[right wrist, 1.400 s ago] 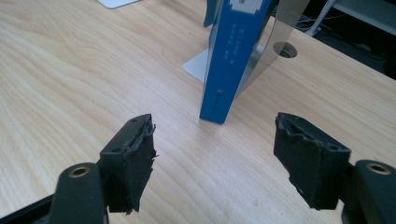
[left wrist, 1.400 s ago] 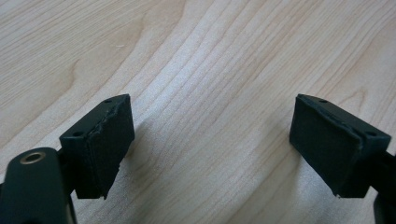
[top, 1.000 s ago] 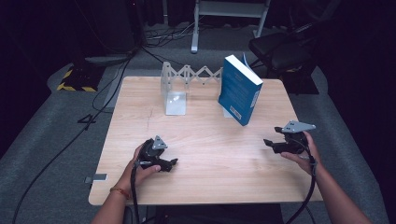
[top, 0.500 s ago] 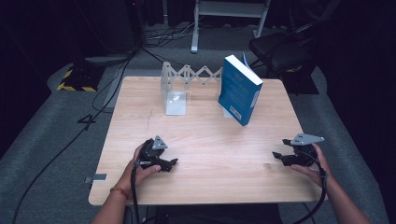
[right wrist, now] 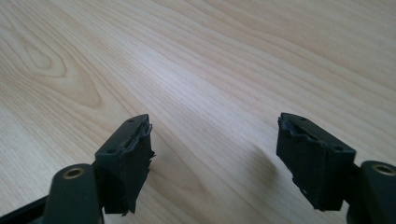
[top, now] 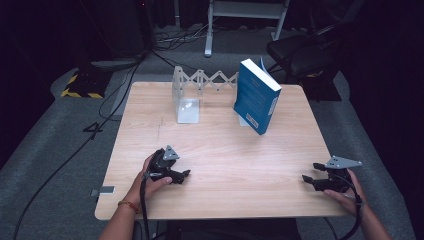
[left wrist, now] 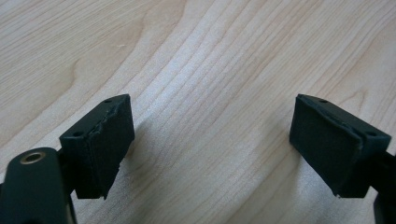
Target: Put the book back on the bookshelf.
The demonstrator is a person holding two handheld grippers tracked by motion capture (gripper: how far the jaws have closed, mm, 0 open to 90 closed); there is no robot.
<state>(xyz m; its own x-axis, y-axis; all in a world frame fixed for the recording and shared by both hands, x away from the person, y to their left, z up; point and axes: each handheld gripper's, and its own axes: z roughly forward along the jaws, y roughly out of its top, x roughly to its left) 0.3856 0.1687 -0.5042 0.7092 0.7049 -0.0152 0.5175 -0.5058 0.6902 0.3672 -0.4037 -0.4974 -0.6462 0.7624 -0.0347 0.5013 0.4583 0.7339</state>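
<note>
A blue book point(top: 256, 96) stands upright on the wooden table point(top: 220, 145) at the back right, leaning slightly. To its left is a white metal bookend point(top: 186, 97) with a folding lattice rack point(top: 215, 79) behind it. My left gripper point(top: 187, 174) rests low over the table's front left, held in a hand, jaws pointing right. In the left gripper view it point(left wrist: 210, 140) is open over bare wood. My right gripper point(top: 311, 172) sits near the front right corner, jaws pointing left. Its own view shows it point(right wrist: 215, 158) open with nothing between the pads.
Bare tabletop lies between the two grippers and in front of the book. Beyond the table are a dark chair point(top: 305, 50), floor cables point(top: 125, 85) and a yellow-and-black striped block point(top: 82, 85). The right hand is close to the table's right edge.
The right gripper has moved toward the front right corner and sunk closer to the table. The left gripper, book and bookend have stayed put.
</note>
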